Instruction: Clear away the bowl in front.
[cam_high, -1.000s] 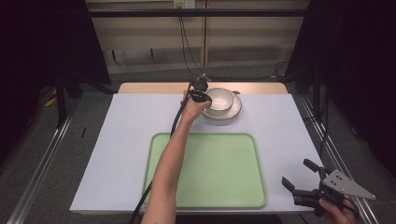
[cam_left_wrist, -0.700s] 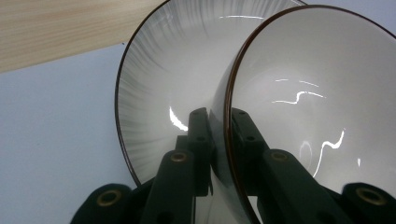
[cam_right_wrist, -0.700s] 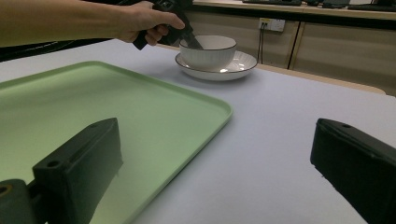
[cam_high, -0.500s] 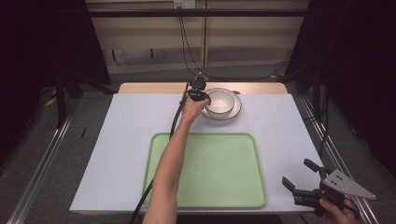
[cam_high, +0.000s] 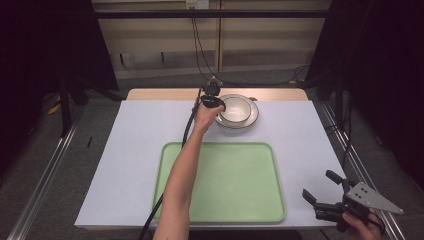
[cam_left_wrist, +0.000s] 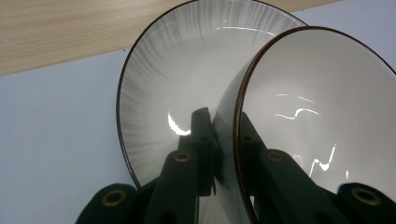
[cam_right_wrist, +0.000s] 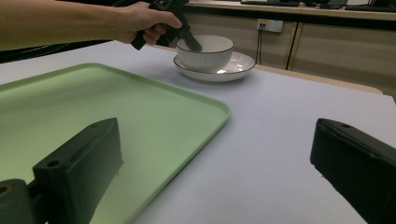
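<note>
Two dishes are sitting stacked at the far edge of your desk (cam_high: 125, 165): a white bowl (cam_high: 235, 109) with a thin dark rim resting in a wider, shallow plate (cam_high: 251, 117) of the same glazed ware. In your left tool's view both are cut off by the frame, so you are seeing only part of the bowl's (cam_left_wrist: 322, 112) smooth, shiny inside and part of the plate's (cam_left_wrist: 173, 79) faintly streaked surface. From above, your left hand (cam_high: 206, 114) is covering most of your left tool (cam_high: 218, 104), and its tips are hard to make out there. Your left tool's (cam_left_wrist: 224, 130) jaws have just been closing and are now pinching the bowl's near wall, one jaw inside the rim and one outside. You are stretching your left forearm straight out across the pale green tray (cam_high: 220, 182), a flat, round-cornered rectangle with a low raised lip, lying on the lavender sheet that is covering the wooden desk. Your right hand (cam_high: 362, 225) is partly running off the bottom corner of the high view, holding your right tool (cam_high: 325, 192) low beside the tray's near right corner; its blocky black jaws are standing wide apart with nothing between them, pointing toward the bowl (cam_right_wrist: 205, 52) across the desk.
</note>
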